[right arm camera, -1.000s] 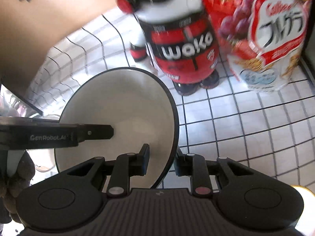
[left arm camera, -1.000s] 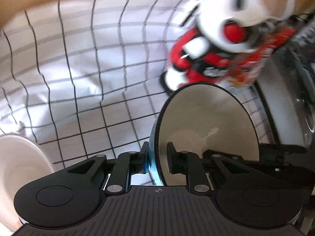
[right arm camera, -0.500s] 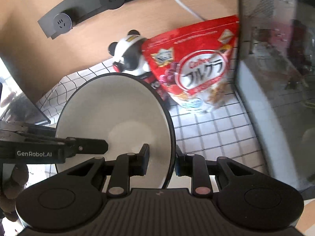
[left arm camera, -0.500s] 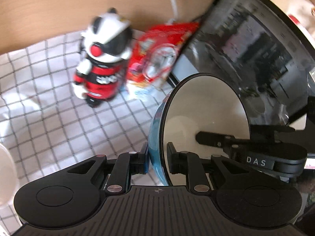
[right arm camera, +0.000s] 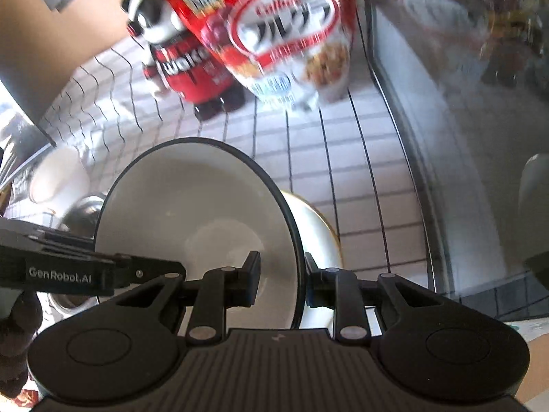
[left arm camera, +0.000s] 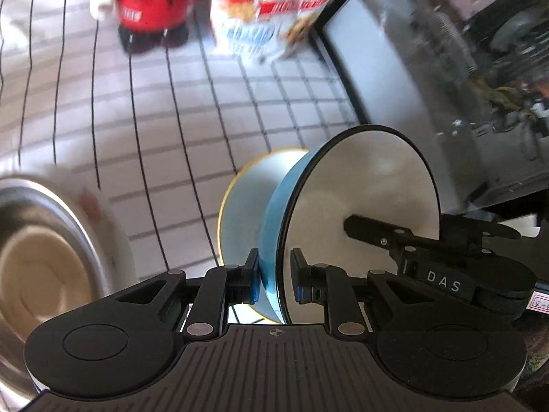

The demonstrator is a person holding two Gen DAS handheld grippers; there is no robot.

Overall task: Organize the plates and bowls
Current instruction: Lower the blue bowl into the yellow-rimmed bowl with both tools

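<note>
Both pairs of jaws pinch the rim of one blue bowl — the left gripper at one side, the right gripper at the opposite side, holding it tilted on edge above a gold-rimmed plate. A steel bowl sits to the left on the checked bench cloth; a panda figure and cereal bag stand behind.
</note>
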